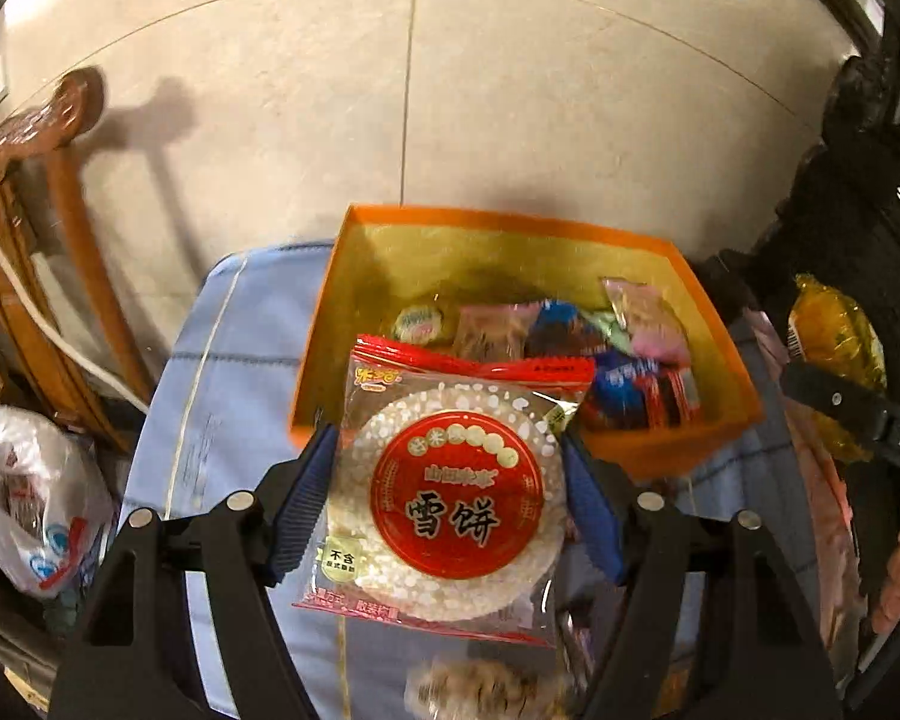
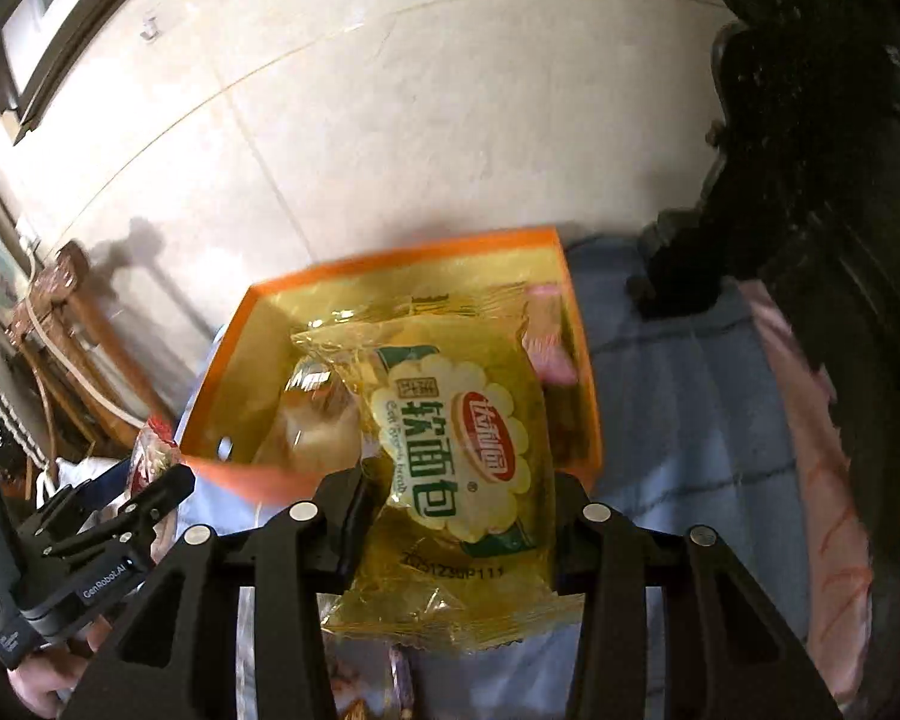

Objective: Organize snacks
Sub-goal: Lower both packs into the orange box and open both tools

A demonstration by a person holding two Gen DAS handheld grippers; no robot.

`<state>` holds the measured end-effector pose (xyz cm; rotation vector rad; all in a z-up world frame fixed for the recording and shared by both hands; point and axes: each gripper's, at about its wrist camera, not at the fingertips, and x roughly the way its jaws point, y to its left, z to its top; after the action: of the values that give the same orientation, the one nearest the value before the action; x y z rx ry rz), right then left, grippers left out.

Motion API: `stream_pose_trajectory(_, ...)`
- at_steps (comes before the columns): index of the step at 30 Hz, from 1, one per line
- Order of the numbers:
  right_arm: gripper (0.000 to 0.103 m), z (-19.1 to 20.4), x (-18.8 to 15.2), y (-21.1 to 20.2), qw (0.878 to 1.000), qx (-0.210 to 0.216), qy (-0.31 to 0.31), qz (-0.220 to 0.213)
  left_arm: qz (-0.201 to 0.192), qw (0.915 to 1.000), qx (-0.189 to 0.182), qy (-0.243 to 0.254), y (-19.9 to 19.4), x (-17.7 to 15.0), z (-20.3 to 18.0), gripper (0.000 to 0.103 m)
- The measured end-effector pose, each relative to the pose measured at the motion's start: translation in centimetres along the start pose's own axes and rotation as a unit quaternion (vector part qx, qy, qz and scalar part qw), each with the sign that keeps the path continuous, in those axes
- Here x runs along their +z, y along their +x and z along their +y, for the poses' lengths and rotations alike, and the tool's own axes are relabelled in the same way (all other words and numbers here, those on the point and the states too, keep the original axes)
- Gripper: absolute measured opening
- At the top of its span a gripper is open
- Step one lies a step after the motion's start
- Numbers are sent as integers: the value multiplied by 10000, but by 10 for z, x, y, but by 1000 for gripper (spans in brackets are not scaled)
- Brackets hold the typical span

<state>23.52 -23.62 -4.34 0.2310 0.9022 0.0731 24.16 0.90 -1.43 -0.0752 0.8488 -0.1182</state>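
Fingers of the left gripper (image 1: 450,498) clench a round rice cracker packet (image 1: 450,504) by its two side edges; fingers of the right gripper (image 2: 459,516) pinch a yellow soft bread packet (image 2: 450,468), its long axis running away from the wrist. Both packets hang above the blue quilted cover (image 1: 234,372), with the orange box (image 1: 630,240) lying just ahead and below, already part-filled with small snacks (image 1: 618,360). Neither hand looks clearly nearer; each next needs a short forward carry over the near wall.
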Motion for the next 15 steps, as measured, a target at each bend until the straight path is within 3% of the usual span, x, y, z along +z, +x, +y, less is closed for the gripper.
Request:
stream_pose_trajectory(7, 44, -2, 51, 34, 9999, -126, -8, -22, -93, 9994, 234, 237, 19, 59, -12, 70)
stream_pose_trajectory(11, 44, -5, 66, 51, 9998, -165, -17, 72, -171, 9987, 324, 341, 25, 74, -16, 70)
stream_pose_trajectory(15, 48, -4, 70, 65, 9996, -225, -84, 173, -98, 9993, 114, 333, 36, 79, -18, 72)
